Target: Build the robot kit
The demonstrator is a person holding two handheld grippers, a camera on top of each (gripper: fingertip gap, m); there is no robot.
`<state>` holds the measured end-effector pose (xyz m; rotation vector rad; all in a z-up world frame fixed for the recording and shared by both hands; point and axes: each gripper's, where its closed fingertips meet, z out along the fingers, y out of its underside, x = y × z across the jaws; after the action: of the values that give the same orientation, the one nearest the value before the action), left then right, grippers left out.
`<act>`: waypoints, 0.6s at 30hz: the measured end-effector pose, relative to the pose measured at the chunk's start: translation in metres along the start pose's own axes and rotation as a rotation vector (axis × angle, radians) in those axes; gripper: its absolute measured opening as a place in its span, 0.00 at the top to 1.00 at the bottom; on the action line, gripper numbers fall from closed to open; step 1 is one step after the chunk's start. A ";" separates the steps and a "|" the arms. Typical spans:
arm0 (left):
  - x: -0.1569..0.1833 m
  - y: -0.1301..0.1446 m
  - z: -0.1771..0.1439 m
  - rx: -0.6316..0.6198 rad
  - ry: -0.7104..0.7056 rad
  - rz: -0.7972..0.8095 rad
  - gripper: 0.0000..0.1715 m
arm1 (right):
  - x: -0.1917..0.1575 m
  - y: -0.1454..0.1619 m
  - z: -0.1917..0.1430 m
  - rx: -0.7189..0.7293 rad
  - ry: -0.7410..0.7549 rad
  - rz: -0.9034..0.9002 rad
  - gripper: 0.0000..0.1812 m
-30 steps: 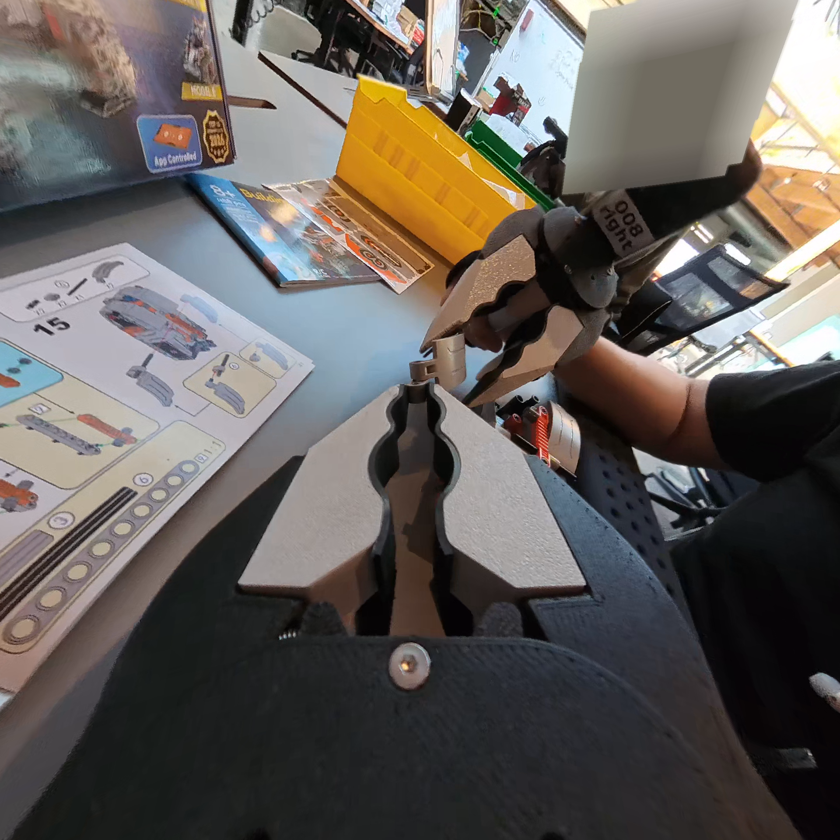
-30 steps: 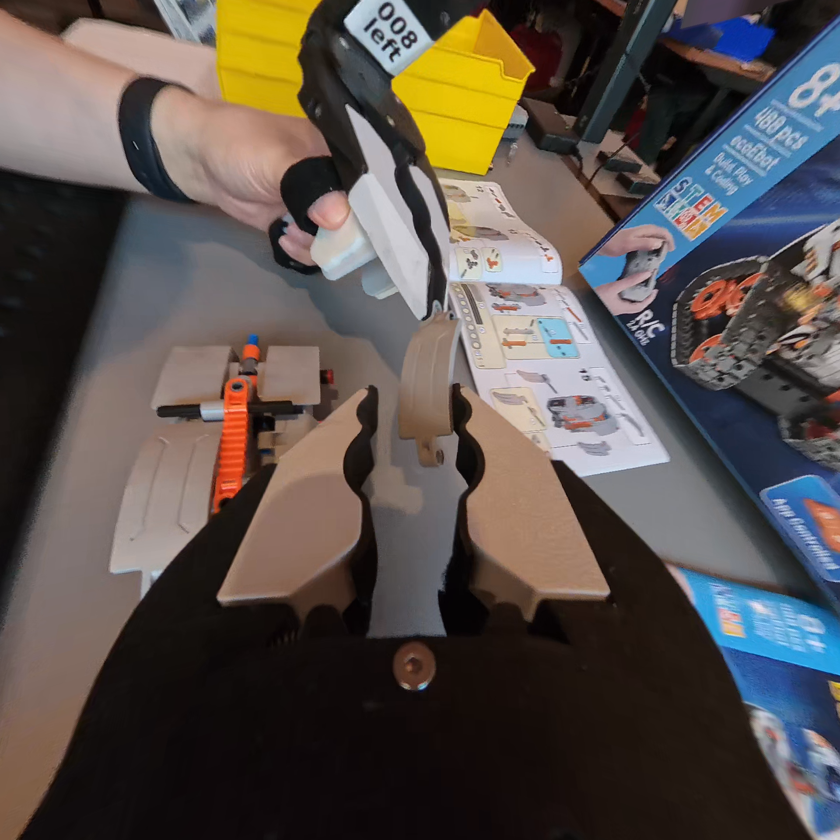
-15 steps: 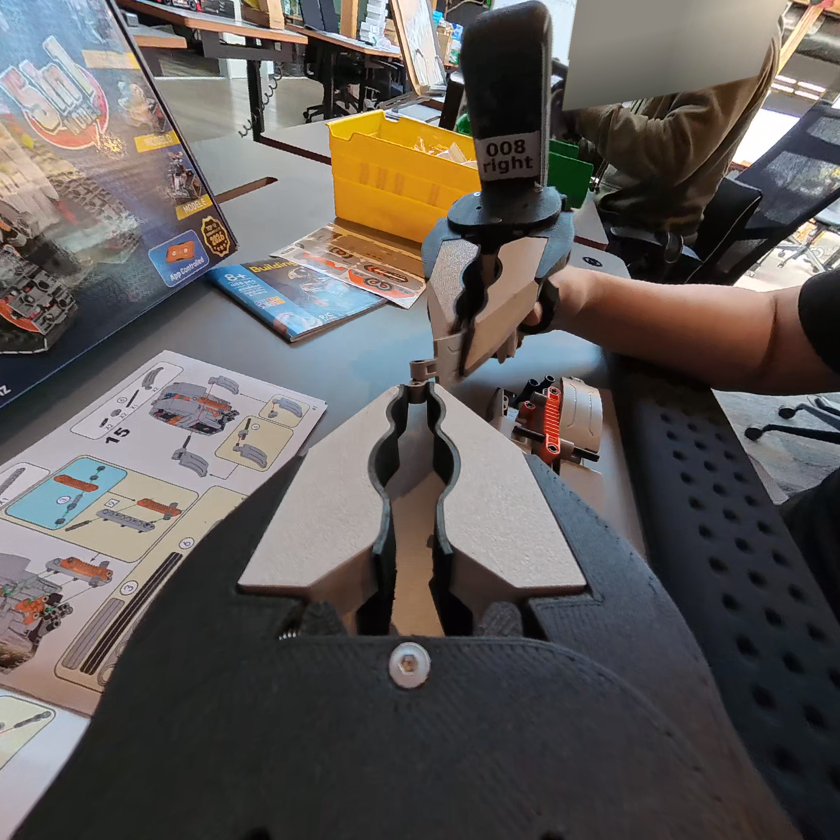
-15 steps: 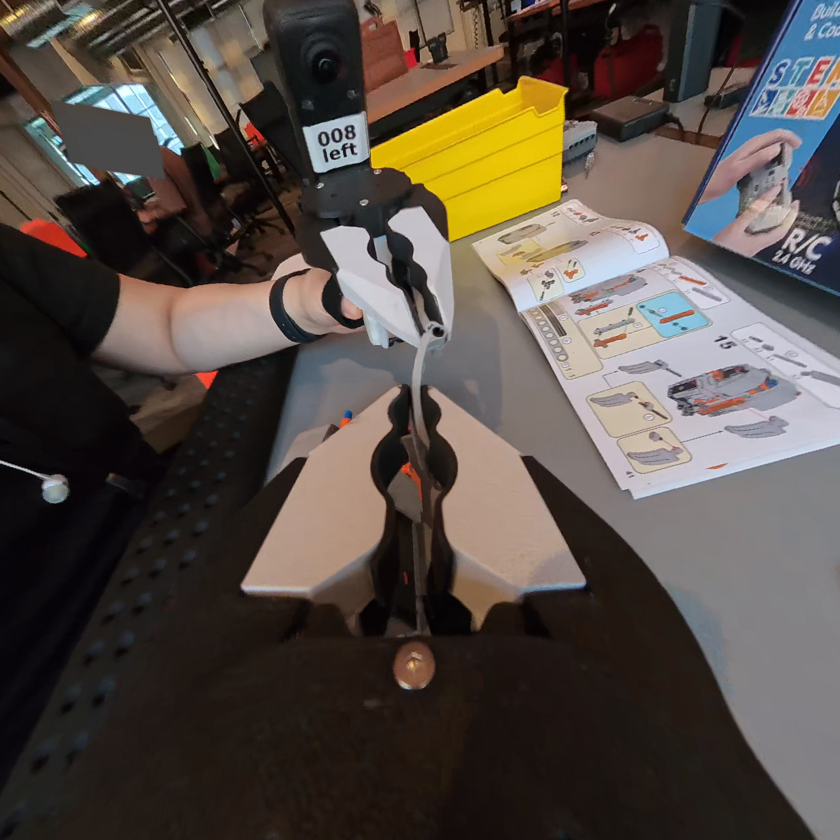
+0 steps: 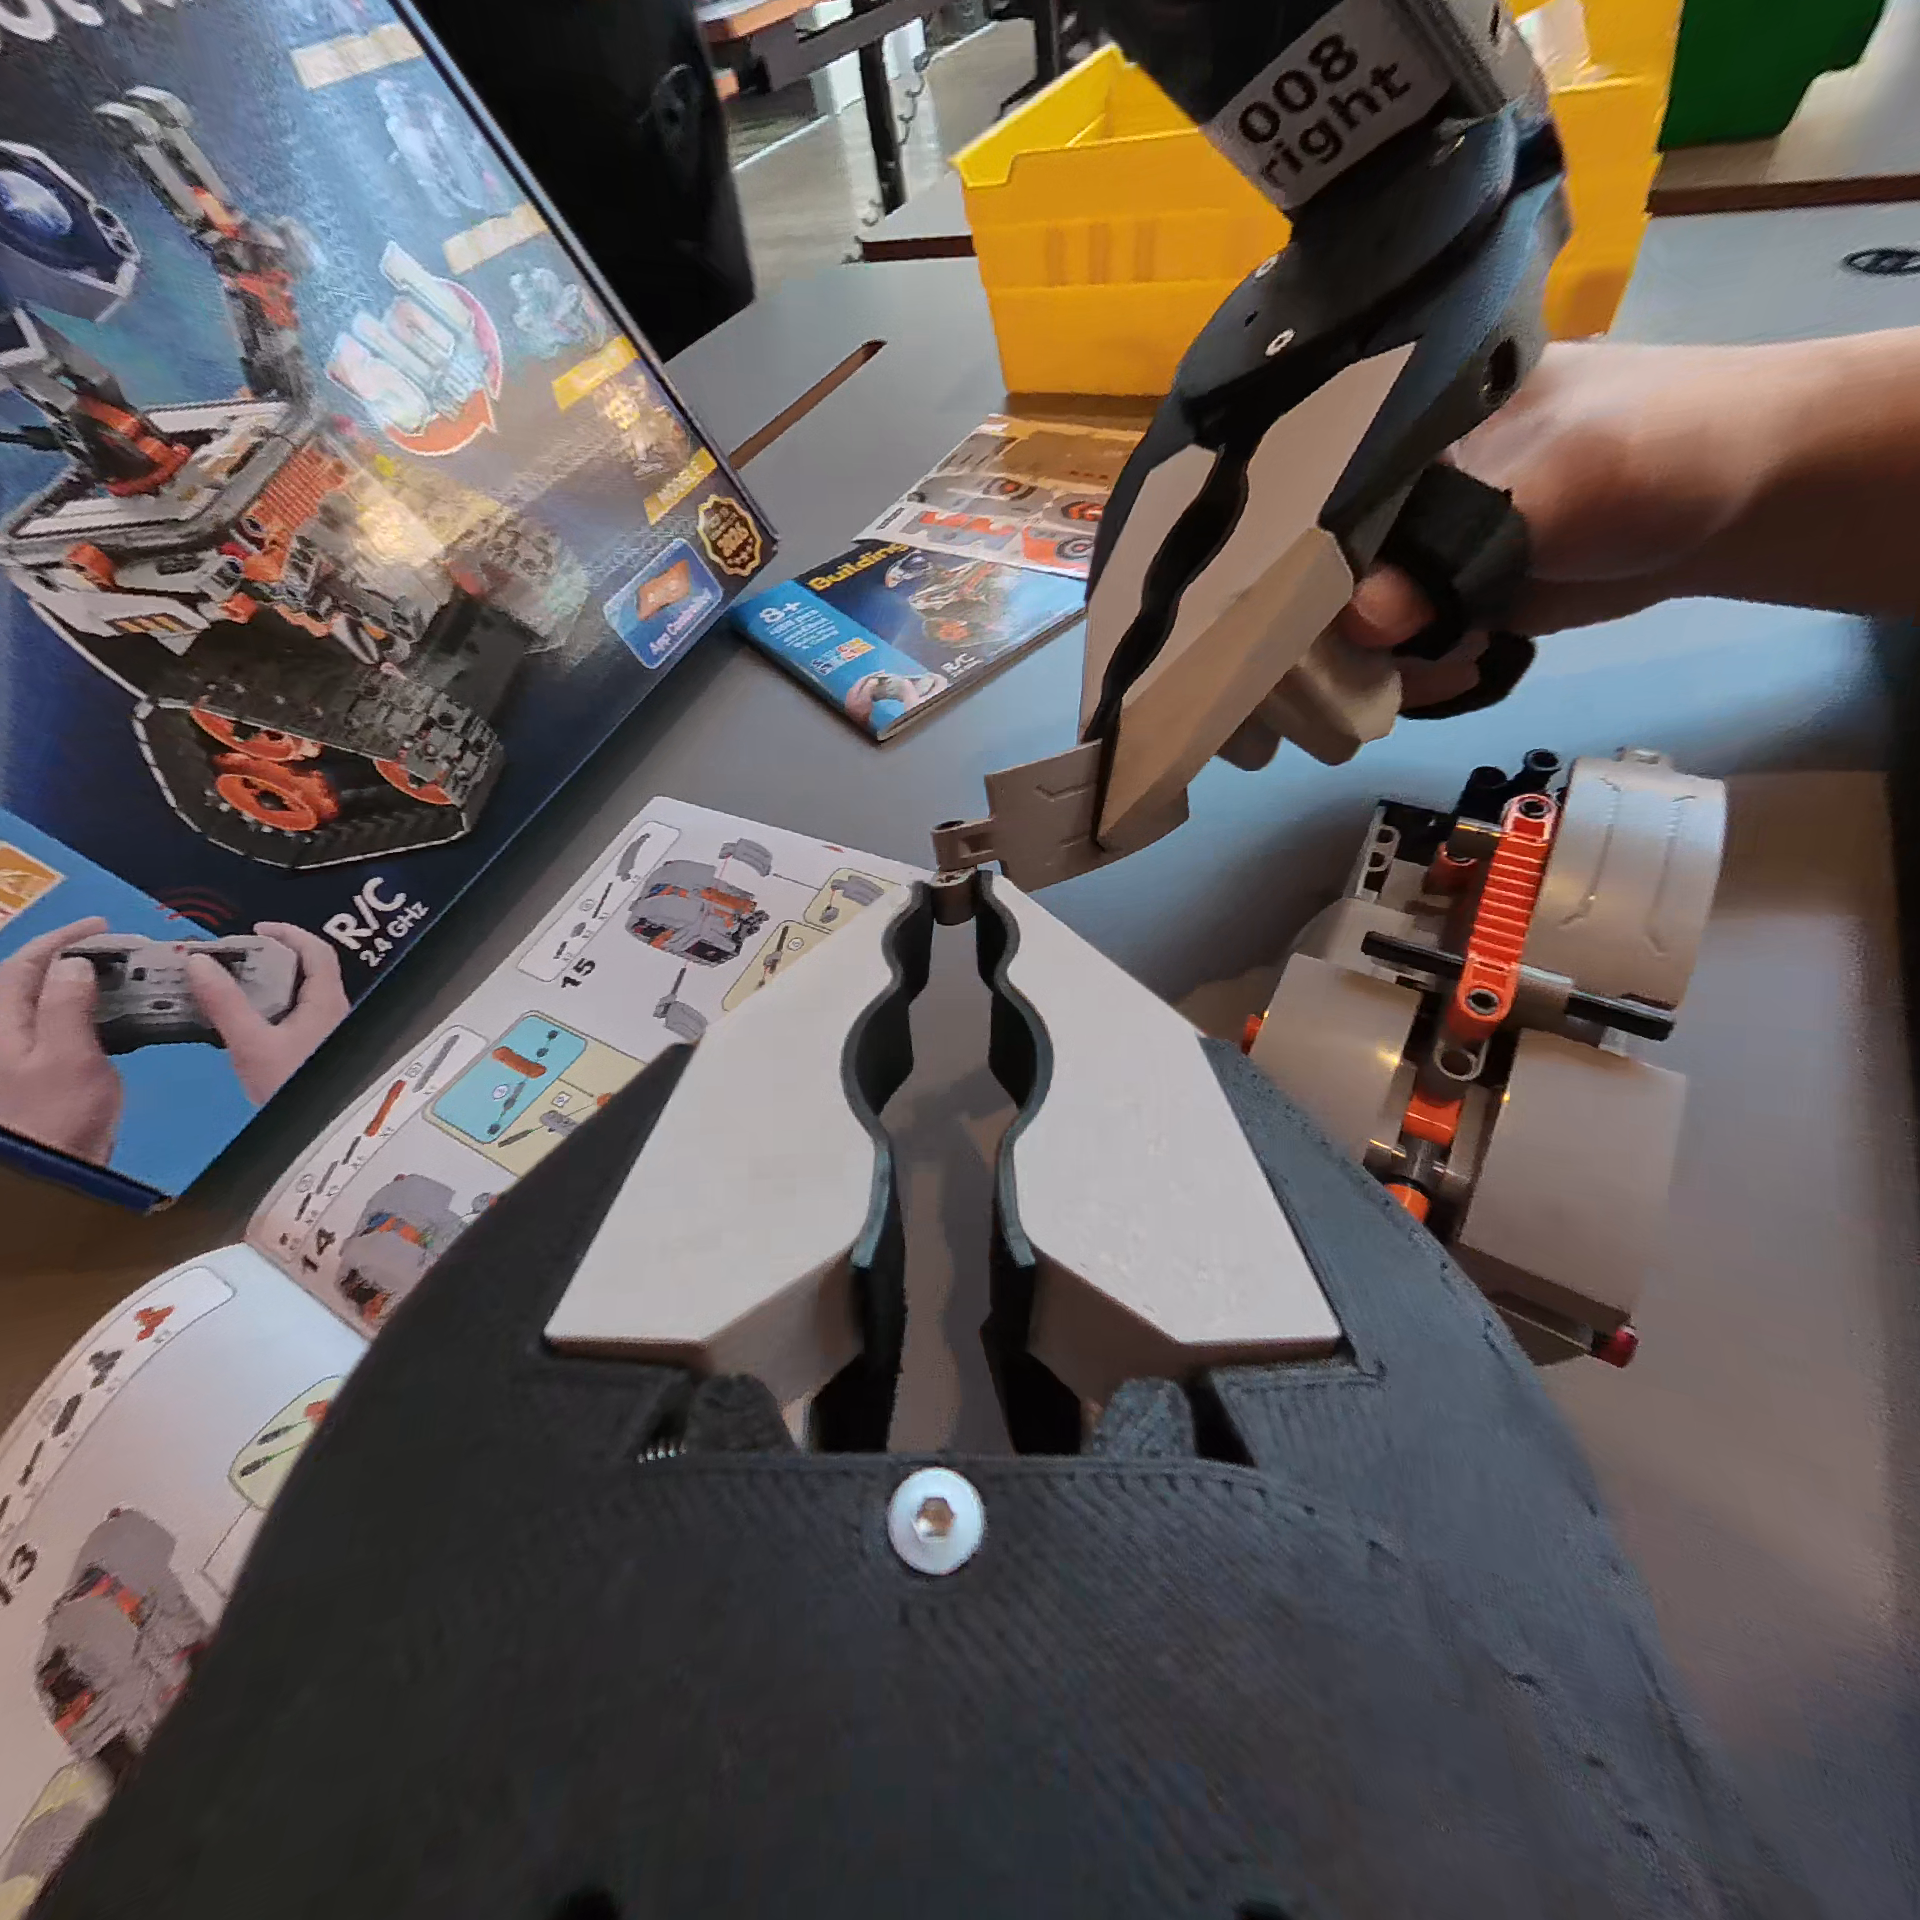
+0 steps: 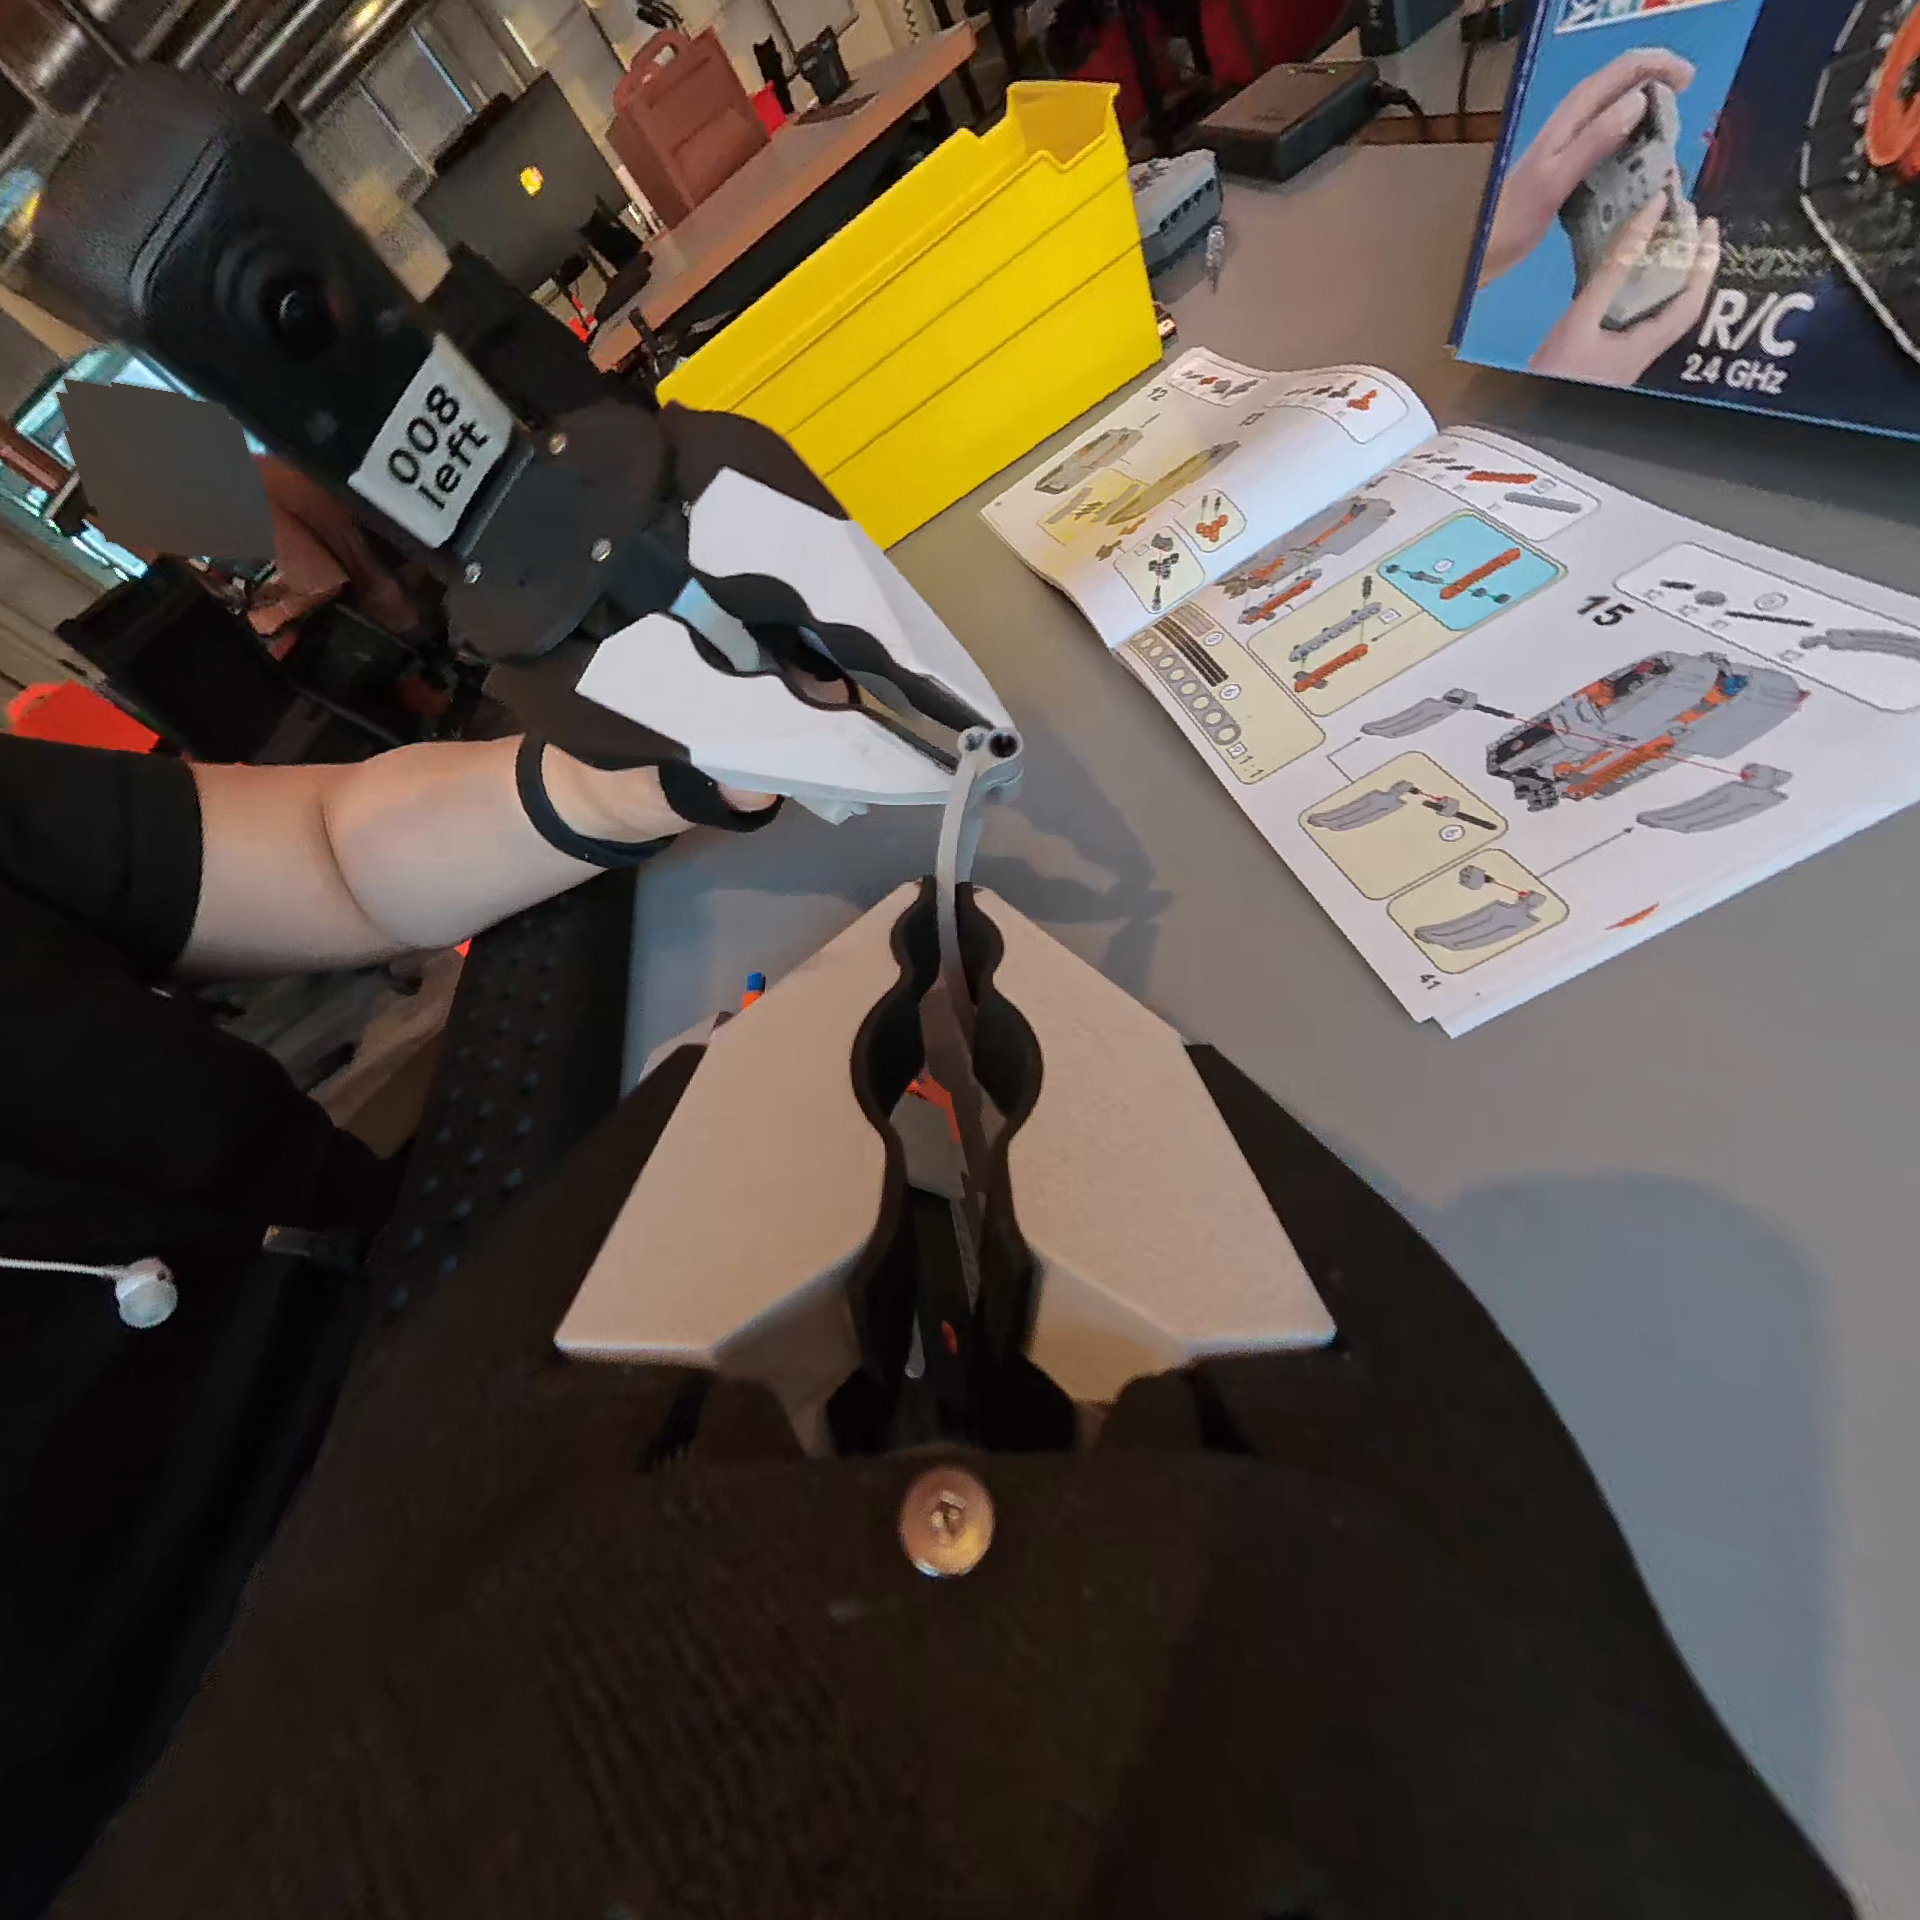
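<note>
Both grippers pinch one curved grey plastic panel [image 5: 1042,820]: the left gripper [image 5: 954,896] clamps its small connector end, the right gripper [image 6: 943,904] its broad edge. Only the left wrist view shows the part-built grey-and-orange brick vehicle [image 5: 1496,1029] at right. A white label marks each gripper; the open instruction booklet [image 6: 1455,665] and blue printed box [image 5: 260,520] carry print.

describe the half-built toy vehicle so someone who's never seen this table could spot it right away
Start at the grey table and find the open instruction booklet lying in front of the big blue toy box. Beside the booklet, just past the left gripper, lies the half-built toy vehicle. It alone is made of curved grey panels, with an orange toothed beam and black axles down its middle.
</note>
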<state>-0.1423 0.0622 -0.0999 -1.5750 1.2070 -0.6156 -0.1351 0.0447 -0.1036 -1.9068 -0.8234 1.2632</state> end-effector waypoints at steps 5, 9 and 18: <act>0.001 -0.001 0.000 0.021 0.010 -0.013 0.96 | -0.001 0.000 -0.001 0.005 -0.026 0.021 1.00; 0.014 -0.005 -0.008 0.065 0.187 -0.082 0.96 | -0.013 0.003 -0.005 -0.020 -0.120 -0.027 1.00; 0.039 -0.042 -0.042 0.285 0.654 -0.420 0.87 | -0.054 -0.001 -0.022 0.010 -0.323 -0.220 1.00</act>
<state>-0.1473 0.0091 -0.0535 -1.4267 1.1713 -1.5955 -0.1320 -0.0028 -0.0696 -1.5735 -1.1546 1.4512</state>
